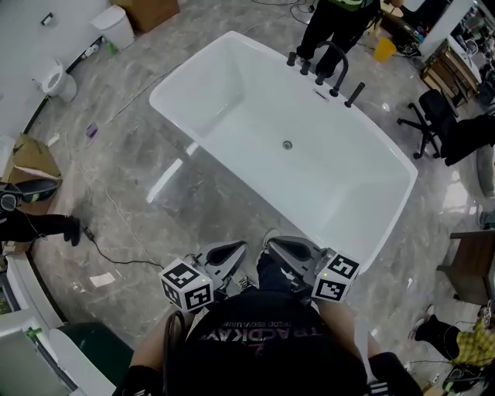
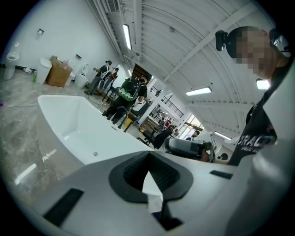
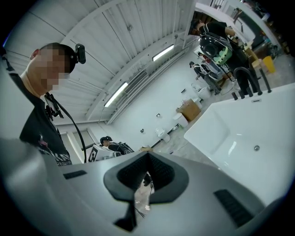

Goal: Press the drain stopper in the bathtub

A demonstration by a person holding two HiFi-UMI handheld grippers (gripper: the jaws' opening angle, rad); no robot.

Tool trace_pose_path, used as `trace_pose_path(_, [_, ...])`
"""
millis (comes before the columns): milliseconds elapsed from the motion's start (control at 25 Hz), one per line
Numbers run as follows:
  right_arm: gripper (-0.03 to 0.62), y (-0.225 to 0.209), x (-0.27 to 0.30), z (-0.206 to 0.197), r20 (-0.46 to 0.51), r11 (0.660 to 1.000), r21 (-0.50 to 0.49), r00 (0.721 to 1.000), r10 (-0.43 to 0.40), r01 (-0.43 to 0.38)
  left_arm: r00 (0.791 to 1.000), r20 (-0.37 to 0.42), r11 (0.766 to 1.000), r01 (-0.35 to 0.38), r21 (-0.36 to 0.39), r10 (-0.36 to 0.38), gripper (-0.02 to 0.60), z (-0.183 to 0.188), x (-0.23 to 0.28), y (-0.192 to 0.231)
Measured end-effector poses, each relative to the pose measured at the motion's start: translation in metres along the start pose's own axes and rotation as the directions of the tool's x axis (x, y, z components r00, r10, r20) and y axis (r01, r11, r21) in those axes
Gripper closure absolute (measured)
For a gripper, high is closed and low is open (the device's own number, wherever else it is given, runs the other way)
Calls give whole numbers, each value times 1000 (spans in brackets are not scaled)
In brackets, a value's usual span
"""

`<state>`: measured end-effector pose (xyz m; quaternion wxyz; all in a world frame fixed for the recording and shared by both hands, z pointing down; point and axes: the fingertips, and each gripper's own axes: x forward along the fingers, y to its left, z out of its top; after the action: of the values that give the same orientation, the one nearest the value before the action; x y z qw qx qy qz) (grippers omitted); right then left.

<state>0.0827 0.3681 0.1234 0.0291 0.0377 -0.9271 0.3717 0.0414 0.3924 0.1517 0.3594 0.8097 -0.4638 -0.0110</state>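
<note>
The white freestanding bathtub (image 1: 232,85) lies ahead of me on the grey marble floor. Its small round metal drain stopper (image 1: 287,145) sits mid-floor of the tub, and shows in the left gripper view (image 2: 95,154) and the right gripper view (image 3: 256,148). Both grippers are held close to my body, well short of the tub's near rim. My left gripper (image 1: 226,254) (image 2: 148,159) is shut with nothing in it. My right gripper (image 1: 289,249) (image 3: 147,159) is shut too, and empty.
Black taps and a spout (image 1: 331,68) stand on the tub's far rim, with a person (image 1: 334,22) behind them. A toilet (image 1: 57,80), a cardboard box (image 1: 31,158) and a floor cable (image 1: 116,255) lie to the left. An office chair (image 1: 430,116) stands at the right.
</note>
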Motion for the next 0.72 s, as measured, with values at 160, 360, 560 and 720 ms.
trace_pose_path(160, [583,-25,13,23,2,1000,-18,1000,25,-25,1000,3,1000,-23,13,23,575,22,20,18])
trace_pose_path(360, [585,-60,12,56,15,999,-15,999,35,-35,1000,-2,999,-31,25,31,575,52,60,29])
trace_pose_path(560, [583,-89,-3,78,20,1000,-12,1000,22,-22,999,-33,998,0,67,3,575,78,105,25])
trace_pose_path(720, [583,-101,-18,89,69,1000,-1,998,-2,2,998,-61,994,26,102,-20,575,91,127,19])
